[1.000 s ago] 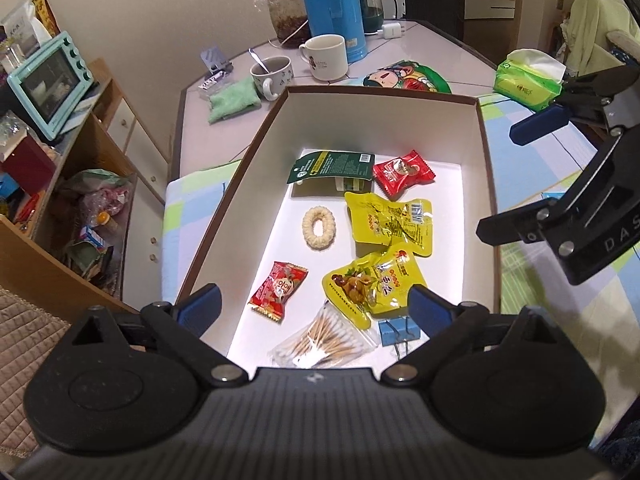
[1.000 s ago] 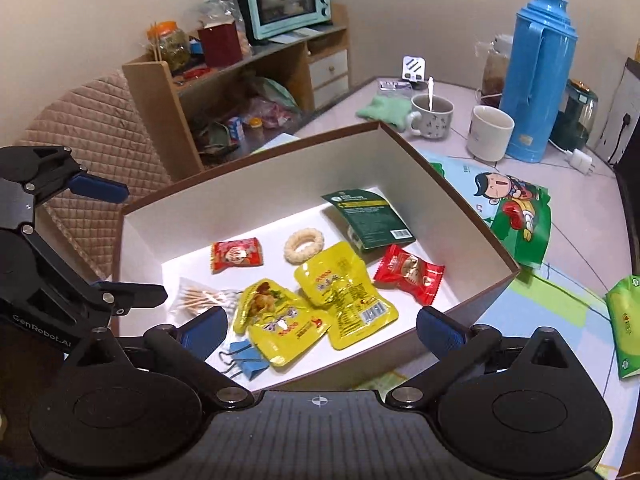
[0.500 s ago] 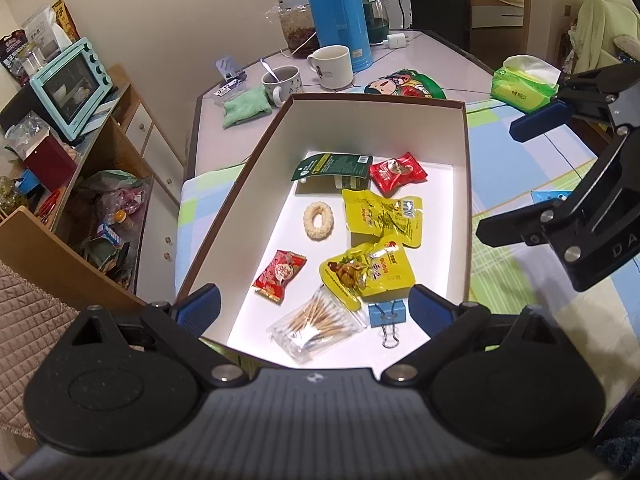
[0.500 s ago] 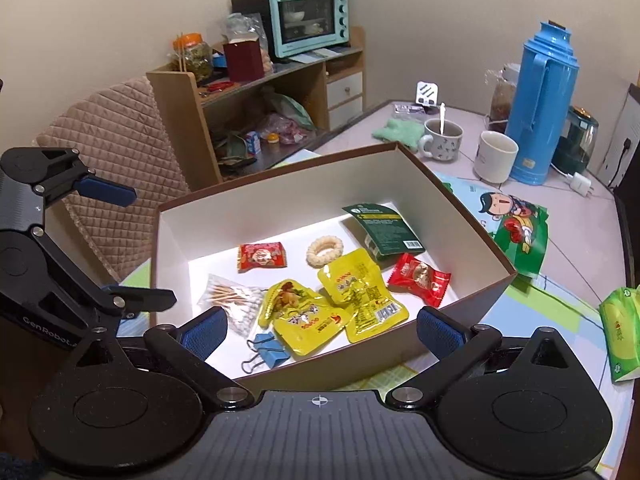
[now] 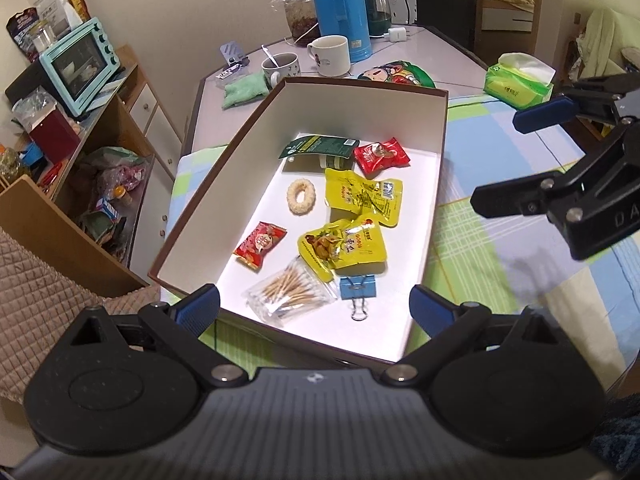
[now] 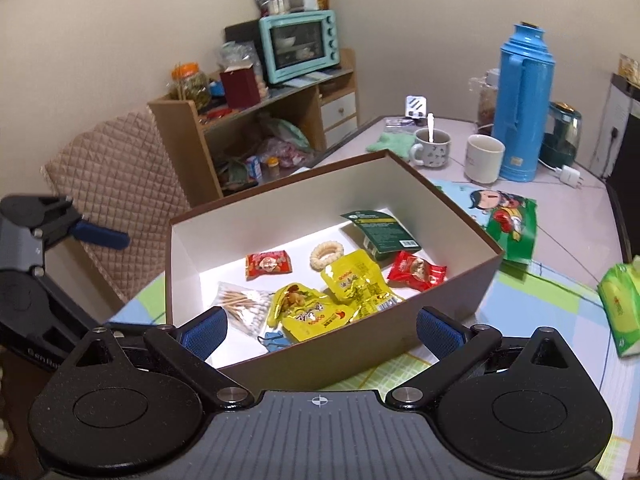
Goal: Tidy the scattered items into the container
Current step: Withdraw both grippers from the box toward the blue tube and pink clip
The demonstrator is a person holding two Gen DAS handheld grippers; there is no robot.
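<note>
Both claws spread wide, grasping nothing. Left claw [image 5: 314, 306] poised over the near edge of the brown box [image 5: 208, 184]; right claw [image 6: 322, 330] poised at the box's near wall [image 6: 360, 344] from the other side.

Inside the box, straight ahead of the left claw: bag of cotton swabs [image 5: 290, 292] closest, blue binder clip [image 5: 357, 288] just beside it toward the right finger, yellow snack pouch [image 5: 342, 246] beyond, overlapping the swab bag's corner. Second yellow pouch [image 5: 364, 196] farther on, touching the first. Red candy packet [image 5: 260, 244] off toward the left finger, ring biscuit [image 5: 301, 196] past it. At the far end, dark green packet [image 5: 320, 148] with another red packet [image 5: 382, 156] to its right.

Outside the box, on the desk [image 5: 460, 64]: green tissue pack [image 5: 518, 84] far ahead and right of the left claw, cartoon-printed bag [image 6: 504, 216] beyond the box's far wall, two mugs and blue thermos [image 6: 518, 104] farther off.
</note>
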